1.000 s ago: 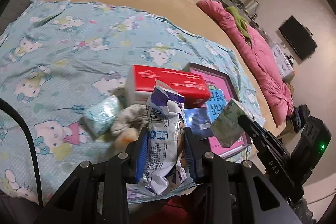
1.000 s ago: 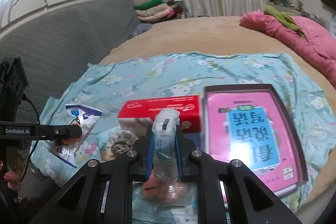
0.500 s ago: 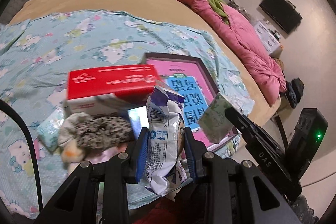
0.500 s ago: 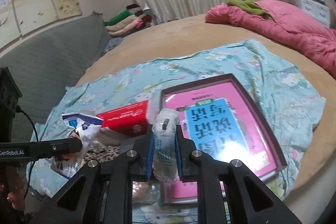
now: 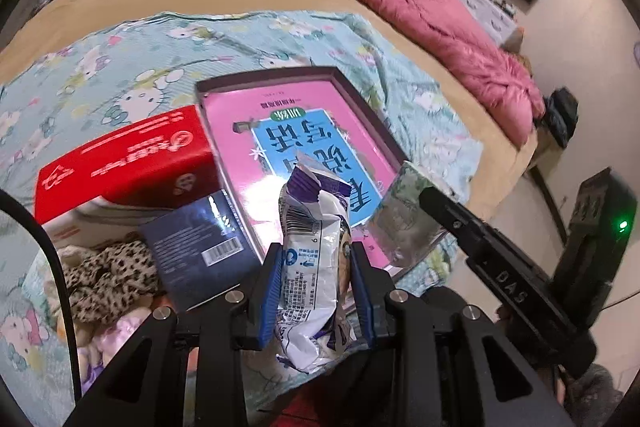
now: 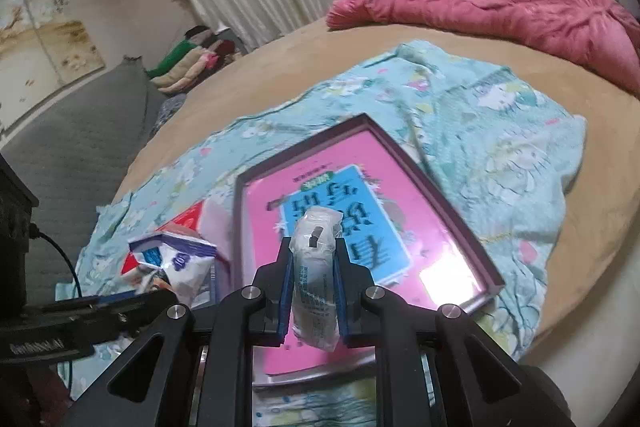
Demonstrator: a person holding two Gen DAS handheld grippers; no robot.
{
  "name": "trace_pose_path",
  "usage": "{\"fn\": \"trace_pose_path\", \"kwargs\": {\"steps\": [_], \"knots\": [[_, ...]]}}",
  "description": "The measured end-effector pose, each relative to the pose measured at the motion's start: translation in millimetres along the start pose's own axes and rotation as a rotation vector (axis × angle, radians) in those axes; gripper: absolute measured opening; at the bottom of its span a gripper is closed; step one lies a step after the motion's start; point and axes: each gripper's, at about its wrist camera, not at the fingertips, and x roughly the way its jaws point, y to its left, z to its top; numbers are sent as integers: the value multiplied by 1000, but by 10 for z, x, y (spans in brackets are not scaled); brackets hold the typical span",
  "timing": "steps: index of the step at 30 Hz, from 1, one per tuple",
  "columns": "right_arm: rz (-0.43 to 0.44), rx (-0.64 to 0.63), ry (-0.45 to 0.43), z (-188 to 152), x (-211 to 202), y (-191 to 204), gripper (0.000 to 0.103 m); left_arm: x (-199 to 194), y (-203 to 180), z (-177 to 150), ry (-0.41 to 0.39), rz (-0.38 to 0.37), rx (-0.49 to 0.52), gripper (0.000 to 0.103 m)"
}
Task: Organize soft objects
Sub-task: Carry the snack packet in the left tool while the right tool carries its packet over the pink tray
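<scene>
Both of your grippers arrive loaded over the bed. Your left gripper (image 5: 316, 291), at the bottom centre of its own view, pinches a crinkled white-and-purple snack packet (image 5: 316, 247) across its waist, the packet standing upright with its long axis running up the frame between the blue pads. Your right gripper (image 6: 314, 271), bottom centre of its view, is pressed tight on a slim clear-wrapped tissue pack (image 6: 316, 267), also held on end.

The relation that matters is the shallow dark-rimmed tray (image 6: 452, 215) with the pink-and-blue printed sheet inside. In the right wrist view it lies directly ahead of and below the tissue pack, filling the centre of the frame, its long axis slanting from upper left to lower right. In the left wrist view the same tray (image 5: 360, 99) sits just above and behind the snack packet, slightly right of centre. Your right hand looks the nearer of the two; the pack hangs over the tray's floor, so a straight lowering seems enough.

Left of the tray in the left view crowd a red box (image 5: 120, 163), a dark booklet (image 5: 196, 251) and a leopard-print cloth (image 5: 104, 275), all on the cartoon-cat sheet (image 5: 120, 67). Keep your left packet clear of that clutter.
</scene>
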Motion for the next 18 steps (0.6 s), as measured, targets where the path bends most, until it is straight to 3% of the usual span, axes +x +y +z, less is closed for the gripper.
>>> {"fn": "trace_pose_path", "kwargs": {"steps": [8,18], "knots": [[16,100,45,-32,130,-286,18,432,-165,24,82,22,51,33],[-30,138,46,-41,234,-446,19,667,-259,51,103,32,89,33]]}}
